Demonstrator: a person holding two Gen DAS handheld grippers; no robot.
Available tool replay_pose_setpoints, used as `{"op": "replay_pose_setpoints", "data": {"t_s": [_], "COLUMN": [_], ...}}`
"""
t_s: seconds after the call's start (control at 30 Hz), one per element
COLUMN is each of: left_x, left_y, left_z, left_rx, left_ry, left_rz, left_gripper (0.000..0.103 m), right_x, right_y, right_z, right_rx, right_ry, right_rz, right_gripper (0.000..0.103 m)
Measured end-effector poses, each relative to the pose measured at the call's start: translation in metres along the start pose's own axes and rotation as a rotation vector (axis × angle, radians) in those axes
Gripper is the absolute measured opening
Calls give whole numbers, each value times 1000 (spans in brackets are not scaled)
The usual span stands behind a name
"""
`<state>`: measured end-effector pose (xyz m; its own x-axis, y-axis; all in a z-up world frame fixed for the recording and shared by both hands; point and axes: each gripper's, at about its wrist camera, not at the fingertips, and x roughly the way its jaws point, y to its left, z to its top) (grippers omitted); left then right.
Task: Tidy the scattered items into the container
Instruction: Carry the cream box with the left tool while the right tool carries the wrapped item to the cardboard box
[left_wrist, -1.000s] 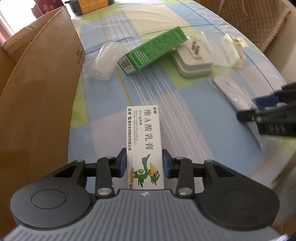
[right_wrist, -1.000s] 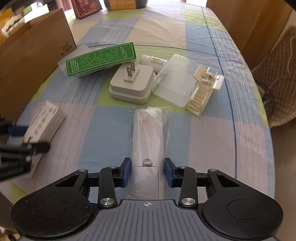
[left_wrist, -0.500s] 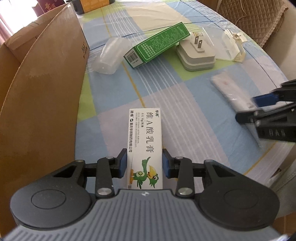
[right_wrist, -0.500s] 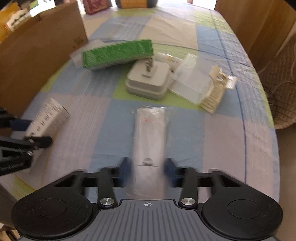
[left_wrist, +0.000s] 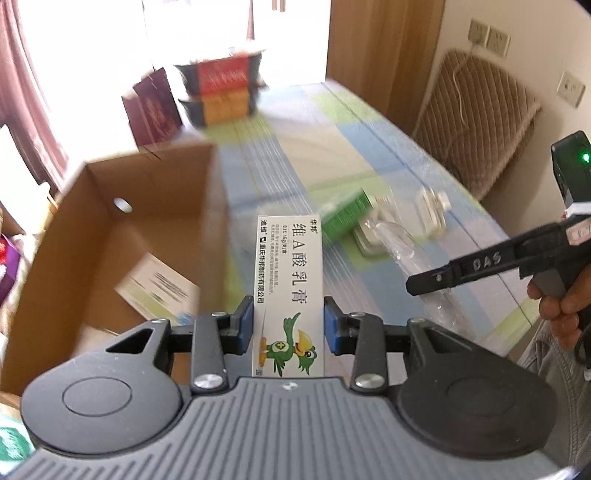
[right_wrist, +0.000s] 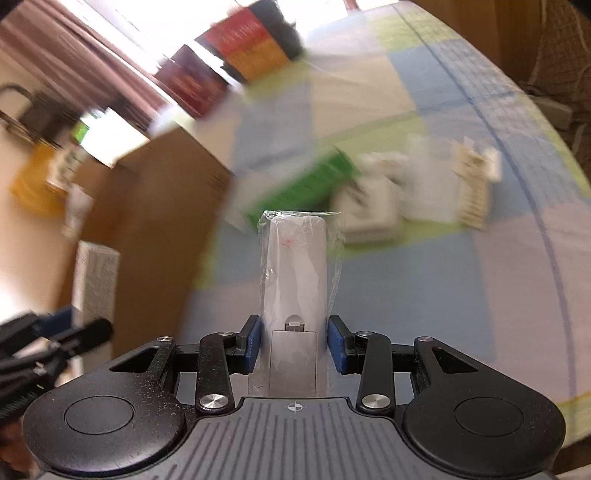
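My left gripper (left_wrist: 289, 325) is shut on a white ointment box (left_wrist: 288, 280) printed with a green parrot, held in the air beside the right wall of the open cardboard box (left_wrist: 92, 236). A flat packet (left_wrist: 159, 284) lies inside that box. My right gripper (right_wrist: 294, 343) is shut on a white remote in a clear plastic bag (right_wrist: 295, 266), lifted above the table. The right gripper also shows in the left wrist view as a black arm (left_wrist: 480, 266) held by a hand (left_wrist: 561, 306). A green box (left_wrist: 343, 218), a white plug adapter (right_wrist: 369, 210) and clear plastic pieces (right_wrist: 472, 184) lie on the tablecloth.
The checked blue, green and lilac tablecloth (left_wrist: 332, 147) covers the table. Stacked red and orange boxes (left_wrist: 221, 92) and a dark red bag (left_wrist: 155, 107) stand at the far end. A padded chair back (left_wrist: 480, 125) is at the right.
Both grippers have risen from the table with their items. The left one now looks over the top of the cardboard box, into it; the views are motion blurred.
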<state>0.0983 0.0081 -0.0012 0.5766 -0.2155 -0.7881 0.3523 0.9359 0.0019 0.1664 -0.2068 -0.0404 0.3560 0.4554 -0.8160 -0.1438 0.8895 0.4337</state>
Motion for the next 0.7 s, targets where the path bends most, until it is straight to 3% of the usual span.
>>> {"op": "replay_pose_setpoints", "data": {"t_s": [0.13, 0.33, 0.5, 0.7], "left_x": [-20, -16, -2, 29], "left_y": [38, 99, 138, 168], "left_z": [17, 35, 43, 56], "left_rx": [10, 50, 62, 77], "left_ry": [-31, 5, 49, 73], "left_rz": [62, 163, 186, 143], "left_gripper": [33, 33, 33, 33], "right_x": [-15, -13, 15, 66], "right_y": [23, 72, 119, 151], "right_z": [19, 50, 72, 91], "right_rx": [66, 116, 103, 102], "right_ry": [-34, -68, -73, -58], "right_rz": [121, 254, 278, 211], "right_gripper": [41, 41, 41, 41]}}
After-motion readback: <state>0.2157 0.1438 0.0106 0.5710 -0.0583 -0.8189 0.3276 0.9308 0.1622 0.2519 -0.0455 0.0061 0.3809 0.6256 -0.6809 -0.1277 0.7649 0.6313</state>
